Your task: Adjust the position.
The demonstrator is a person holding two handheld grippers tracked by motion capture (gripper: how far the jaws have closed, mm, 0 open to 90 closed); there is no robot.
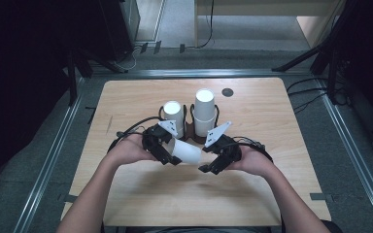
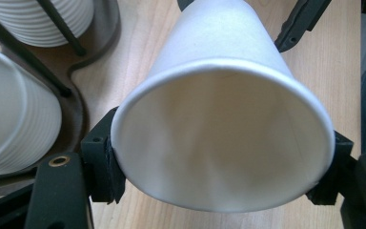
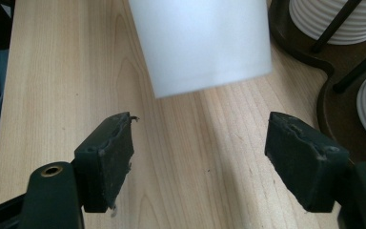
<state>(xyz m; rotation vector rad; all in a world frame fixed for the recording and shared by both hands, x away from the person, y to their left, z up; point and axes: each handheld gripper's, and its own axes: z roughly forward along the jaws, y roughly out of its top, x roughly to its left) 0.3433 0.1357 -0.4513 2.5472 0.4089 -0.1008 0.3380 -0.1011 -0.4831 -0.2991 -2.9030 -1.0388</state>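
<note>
A white paper cup (image 1: 186, 151) lies on its side in the air over the table's middle, its base toward the right. My left gripper (image 1: 167, 154) is shut on it near the rim; in the left gripper view the open mouth of the cup (image 2: 221, 138) sits squeezed between both jaws. My right gripper (image 1: 212, 165) stands open just right of the cup's base, apart from it. The right gripper view has the cup's base (image 3: 202, 45) a little ahead of its two spread pads (image 3: 108, 155).
Behind the grippers a dark wire holder (image 1: 188, 127) carries two upside-down stacks of white cups, a shorter one (image 1: 173, 116) on the left and a taller one (image 1: 204, 111) on the right. A small dark disc (image 1: 228, 92) lies at the far table edge.
</note>
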